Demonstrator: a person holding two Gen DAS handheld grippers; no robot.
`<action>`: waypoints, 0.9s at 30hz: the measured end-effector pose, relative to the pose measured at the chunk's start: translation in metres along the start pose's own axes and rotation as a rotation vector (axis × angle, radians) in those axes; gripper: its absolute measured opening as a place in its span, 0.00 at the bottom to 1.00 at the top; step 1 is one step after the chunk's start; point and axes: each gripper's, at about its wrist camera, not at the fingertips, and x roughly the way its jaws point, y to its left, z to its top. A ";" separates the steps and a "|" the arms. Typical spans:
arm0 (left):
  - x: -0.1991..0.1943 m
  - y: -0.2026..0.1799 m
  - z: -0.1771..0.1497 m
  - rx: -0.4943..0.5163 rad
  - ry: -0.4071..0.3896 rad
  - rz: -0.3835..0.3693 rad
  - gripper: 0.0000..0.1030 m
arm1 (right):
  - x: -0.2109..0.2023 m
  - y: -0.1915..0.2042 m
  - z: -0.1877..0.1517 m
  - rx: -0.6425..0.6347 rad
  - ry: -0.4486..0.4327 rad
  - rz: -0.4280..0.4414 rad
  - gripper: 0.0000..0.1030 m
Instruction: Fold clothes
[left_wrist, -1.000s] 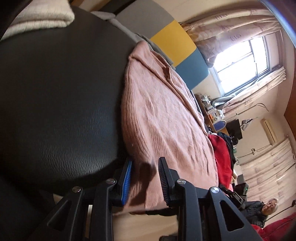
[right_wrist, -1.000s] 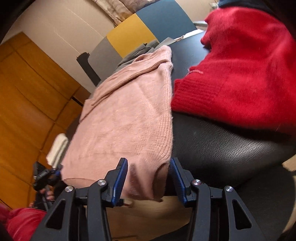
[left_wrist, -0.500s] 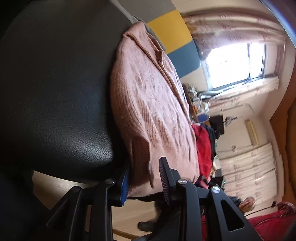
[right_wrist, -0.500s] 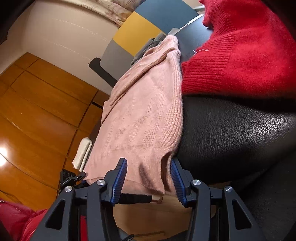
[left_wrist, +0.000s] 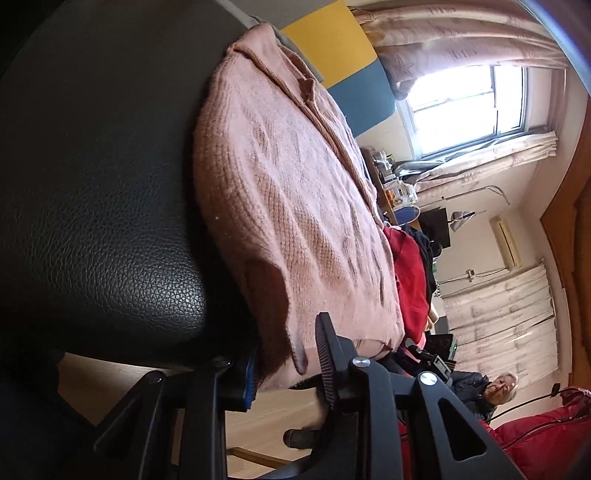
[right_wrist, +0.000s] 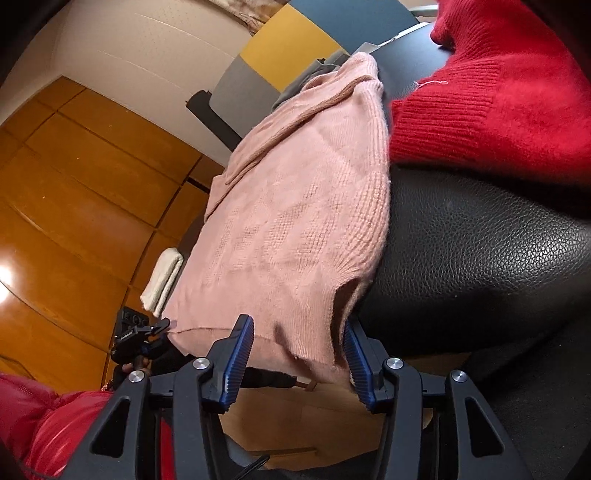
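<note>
A pink knitted sweater lies flat on a black leather surface, its hem hanging over the near edge. My left gripper is at the hem's left corner. Its jaws are closing with the cloth between them, and a narrow gap still shows beside the right finger. In the right wrist view the same sweater runs away from me. My right gripper straddles the hem's right corner. Its blue pads are opening, and the cloth hangs loose between them.
A red sweater lies heaped on the black surface, touching the pink one's far right side. A folded white towel sits beyond the left edge. Wooden floor lies below the edge. A person sits across the room.
The left gripper has come in toward the hem corner, which now sits deeper between its jaws. Both views have tilted. The right gripper has stayed at its corner.
</note>
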 end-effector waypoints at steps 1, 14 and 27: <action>-0.001 0.002 -0.001 -0.006 0.000 -0.007 0.26 | 0.003 0.002 -0.001 0.002 0.019 0.005 0.50; -0.013 0.004 -0.007 -0.021 -0.024 0.009 0.07 | 0.007 -0.002 -0.007 0.122 -0.043 0.058 0.07; -0.069 -0.038 -0.037 0.053 -0.108 -0.124 0.07 | -0.027 0.038 -0.006 0.068 -0.098 0.241 0.03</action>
